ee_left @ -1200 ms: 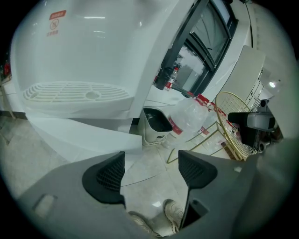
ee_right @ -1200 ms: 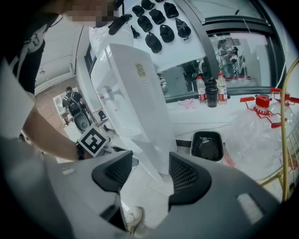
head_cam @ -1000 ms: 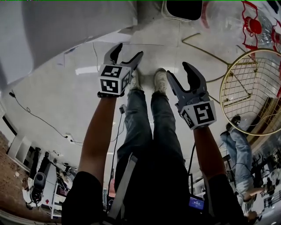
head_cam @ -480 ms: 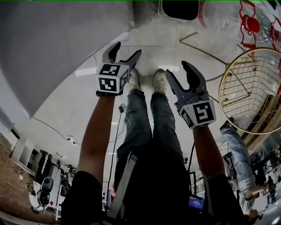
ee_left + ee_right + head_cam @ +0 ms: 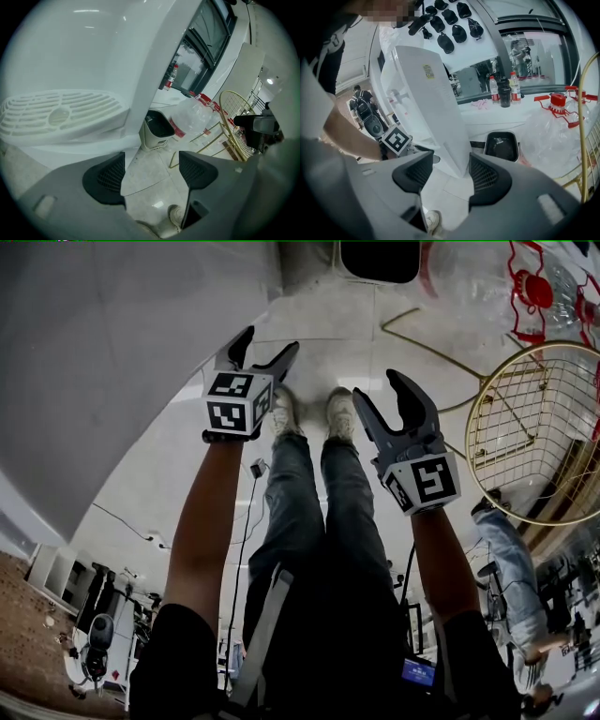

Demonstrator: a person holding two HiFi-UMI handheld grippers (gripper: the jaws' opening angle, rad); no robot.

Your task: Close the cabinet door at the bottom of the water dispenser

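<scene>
Your left gripper has its jaws spread wide and pinches nothing. The gap between them shows only pale floor tile and the toe of your shoe. The pad on the dispenser side lines up with the edge of the cabinet door, the plain white panel just beyond that pad. You can't tell from here whether pad and door touch, or how far the door stands from shut. Straight above the door, farther out from the jaws, is the slotted drip tray. Ahead of the open gap a small white bin with a dark inside stands on the floor. A clear water jug with a red label lies just past the bin, off toward the other jaw.

Your right gripper holds its jaws moderately apart, and they are empty too, with floor tile between the pads. Ahead of that gap the tall white body of the water dispenser comes down, its lower corner nearer the outer pad. The marker cube of your left gripper sits just beyond the inner pad, against the dispenser's front. The same bin stands beyond the outer pad.

In the head view both grippers point down past your shoes. The left jaw tips are close to the dispenser's white side and the right ones are well apart from it. A gold wire basket stands out to the right of the right gripper.
</scene>
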